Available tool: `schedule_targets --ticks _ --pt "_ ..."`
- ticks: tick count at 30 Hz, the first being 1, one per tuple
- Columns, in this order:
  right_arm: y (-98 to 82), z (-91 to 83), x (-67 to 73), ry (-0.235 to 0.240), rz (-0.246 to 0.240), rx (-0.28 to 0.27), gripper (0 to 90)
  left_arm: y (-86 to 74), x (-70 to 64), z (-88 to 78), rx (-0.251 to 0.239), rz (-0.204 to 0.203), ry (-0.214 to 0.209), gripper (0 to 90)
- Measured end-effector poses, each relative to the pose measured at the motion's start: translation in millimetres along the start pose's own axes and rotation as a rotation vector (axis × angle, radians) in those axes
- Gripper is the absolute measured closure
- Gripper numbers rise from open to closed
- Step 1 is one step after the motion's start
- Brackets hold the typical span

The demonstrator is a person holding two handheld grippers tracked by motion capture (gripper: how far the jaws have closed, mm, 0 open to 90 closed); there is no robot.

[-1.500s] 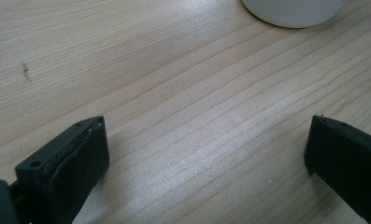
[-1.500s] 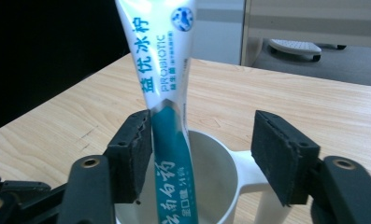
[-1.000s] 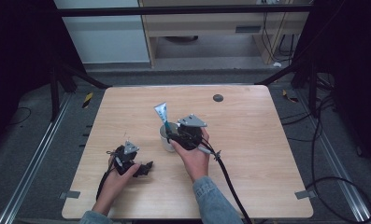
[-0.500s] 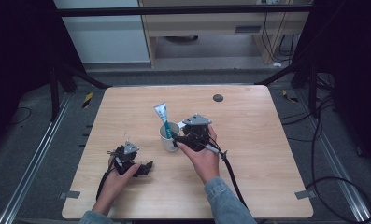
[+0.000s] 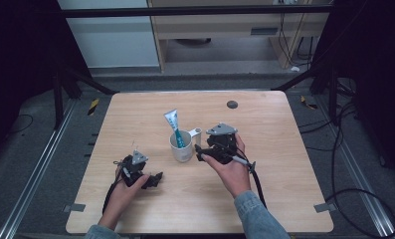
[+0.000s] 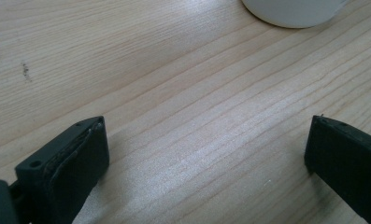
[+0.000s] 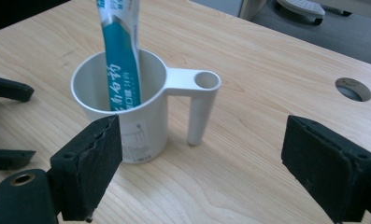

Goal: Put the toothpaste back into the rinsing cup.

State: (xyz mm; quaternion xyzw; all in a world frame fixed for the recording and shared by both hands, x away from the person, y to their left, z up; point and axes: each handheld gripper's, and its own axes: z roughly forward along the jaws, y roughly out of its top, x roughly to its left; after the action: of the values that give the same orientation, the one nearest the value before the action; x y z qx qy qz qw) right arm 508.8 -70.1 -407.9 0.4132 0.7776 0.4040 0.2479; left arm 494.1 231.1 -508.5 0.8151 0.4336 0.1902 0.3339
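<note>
White plastic, the cup (image 5: 181,145) stands upright near the middle of the wooden table (image 5: 264,124) with a teal-and-white toothpaste tube (image 5: 174,127) leaning out of it, cap end down inside. A second ago the right gripper (image 5: 201,151) sat right over the cup; now it has drawn back toward the person's right and hangs just beside the cup's handle (image 7: 199,100), jaws spread wide and holding nothing (the right gripper view has the cup and tube standing free between them). That retreat suggests the tube has been dropped in and let go, so the placing looks done. The left gripper (image 5: 155,179) has not moved: it rests low on the table well to the left of the cup, jaws apart over bare wood, with the cup's base (image 6: 293,11) just at the top edge of its own view.
</note>
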Motion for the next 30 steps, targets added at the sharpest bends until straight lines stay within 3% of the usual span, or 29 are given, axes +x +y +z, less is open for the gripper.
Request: schedule_targets --ticks 16,25,30 --pt "-12.2 -17.2 -25.6 -0.019 -0.018 0.021 7.3 0.1 0.2 -0.1 0.002 0.002 0.001 0.0" --pt "-25.6 -33.4 -48.3 -0.06 -0.002 0.037 7.3 0.1 0.1 -0.1 0.002 0.002 0.002 0.0" --pt "-34.2 -39.1 -60.1 -0.055 0.015 0.049 7.7 0.1 0.1 -0.1 0.002 0.002 0.002 0.0"
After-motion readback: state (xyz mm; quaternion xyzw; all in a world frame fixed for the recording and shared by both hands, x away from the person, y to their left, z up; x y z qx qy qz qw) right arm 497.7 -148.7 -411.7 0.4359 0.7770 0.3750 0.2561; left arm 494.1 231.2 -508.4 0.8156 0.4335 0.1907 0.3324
